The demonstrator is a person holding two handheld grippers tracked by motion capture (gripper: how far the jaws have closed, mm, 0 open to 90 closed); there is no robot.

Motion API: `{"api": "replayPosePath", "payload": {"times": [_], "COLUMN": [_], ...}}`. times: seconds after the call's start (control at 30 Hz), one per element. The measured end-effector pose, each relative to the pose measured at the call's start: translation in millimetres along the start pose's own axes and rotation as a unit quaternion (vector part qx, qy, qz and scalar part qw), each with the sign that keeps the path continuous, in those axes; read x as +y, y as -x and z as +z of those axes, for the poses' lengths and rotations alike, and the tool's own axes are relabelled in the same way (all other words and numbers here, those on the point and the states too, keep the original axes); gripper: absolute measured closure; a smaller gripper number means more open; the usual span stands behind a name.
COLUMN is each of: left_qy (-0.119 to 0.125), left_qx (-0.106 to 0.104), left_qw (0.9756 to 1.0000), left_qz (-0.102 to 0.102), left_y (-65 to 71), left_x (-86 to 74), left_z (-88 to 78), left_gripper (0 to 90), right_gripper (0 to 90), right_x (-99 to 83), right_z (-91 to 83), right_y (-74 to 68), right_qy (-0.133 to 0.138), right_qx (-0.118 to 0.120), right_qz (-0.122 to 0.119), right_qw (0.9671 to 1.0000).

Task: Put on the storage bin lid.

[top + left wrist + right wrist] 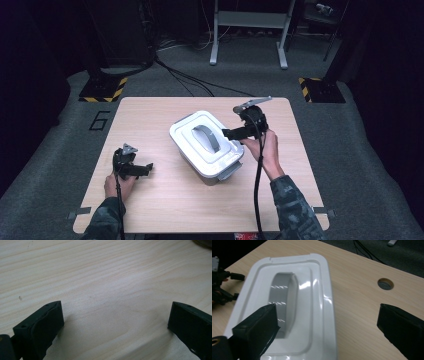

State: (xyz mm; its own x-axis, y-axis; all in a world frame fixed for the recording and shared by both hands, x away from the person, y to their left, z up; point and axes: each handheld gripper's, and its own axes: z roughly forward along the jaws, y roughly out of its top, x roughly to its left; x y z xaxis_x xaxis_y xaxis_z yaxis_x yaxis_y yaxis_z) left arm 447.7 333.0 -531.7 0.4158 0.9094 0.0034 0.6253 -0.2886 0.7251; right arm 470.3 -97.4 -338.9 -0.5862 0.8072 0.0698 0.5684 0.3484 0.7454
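Light falls from above onto the pale counter point(160, 210) while the surrounding room stays dark. Glare streaks the white lid point(322, 297); the close views look soft, perhaps slightly blurred.

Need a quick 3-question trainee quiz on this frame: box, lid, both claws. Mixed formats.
1. True or false: the white lid sits on the box.
2. Which claw is closest to the box? A) left claw B) right claw
3. Fill in: the lid's handle is coloured ____.

Key:
1. True. The lid covers the box on the table.
2. B. The right claw hangs open over the lid's edge with nothing between its jaws; the left claw rests open on the table, apart from the box.
3. Grey.
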Motion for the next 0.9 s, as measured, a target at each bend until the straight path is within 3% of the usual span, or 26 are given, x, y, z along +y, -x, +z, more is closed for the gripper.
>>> {"api": "replayPosePath", "payload": {"times": [0.23,0.47,0.63,0.9], "left_qy": [-0.001,-0.001,-0.003,0.0], "left_qx": [0.0,0.0,0.0,0.001], "left_qw": [1.0,1.0,1.0,1.0], "left_qz": [0.001,0.0,0.001,-0.001], "left_y": [-0.2,-0.1,-0.2,0.1], "left_x": [0.2,0.2,0.4,0.2], "left_z": [0.0,0.1,-0.2,0.2], "left_gripper": [0.0,0.0,0.0,0.0], "right_gripper": [0.0,0.0,0.0,0.0], "right_x": [-37.6,-83.2,-123.0,-163.6], "right_z": [-11.3,-8.1,8.9,29.9], "right_y": [33.1,64.8,76.5,83.2], "right_qy": [-0.004,-0.006,-0.025,-0.045], "right_qx": [-0.03,-0.05,-0.063,-0.061], "right_qz": [0.008,0.042,0.064,0.082], "right_qw": [0.9995,0.9979,0.9956,0.9938]}}
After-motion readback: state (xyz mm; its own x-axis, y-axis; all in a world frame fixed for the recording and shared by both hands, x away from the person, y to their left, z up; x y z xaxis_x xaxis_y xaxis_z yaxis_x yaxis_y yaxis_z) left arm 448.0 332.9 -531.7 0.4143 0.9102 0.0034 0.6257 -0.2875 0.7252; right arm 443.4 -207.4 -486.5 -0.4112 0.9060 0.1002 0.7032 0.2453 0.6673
